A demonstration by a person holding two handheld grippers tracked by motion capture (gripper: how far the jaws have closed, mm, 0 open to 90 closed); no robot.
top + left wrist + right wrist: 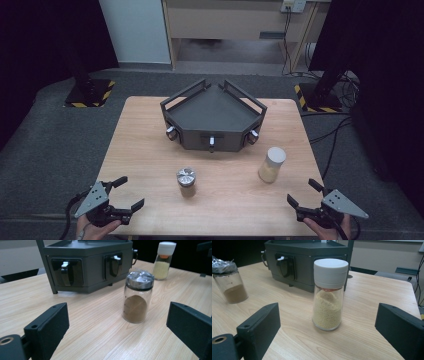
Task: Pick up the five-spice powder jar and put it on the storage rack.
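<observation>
Left gripper (128, 193) low at the near left corner of the wooden worktop (150, 150), held from below by a hand (97, 227), jaws spread wide, nothing between them. Right gripper (304, 194) mirrors it at the near right corner, jaws likewise wide apart and empty, grey three-cornered plate on top.

Dark grey angular tray (212, 117) sits at the far middle of the worktop, three latches on its front faces. Jar with a silver lid (186, 182) stands near centre, well apart from both grippers. Jar with a white cap (272, 164) stands to its right, nearer the right gripper.

Left gripper view: brown powder in the silver-lidded jar (138, 297), seen between the jaws. Right gripper view: yellow granules in the white-capped jar (329, 293), orange ring under the cap.
</observation>
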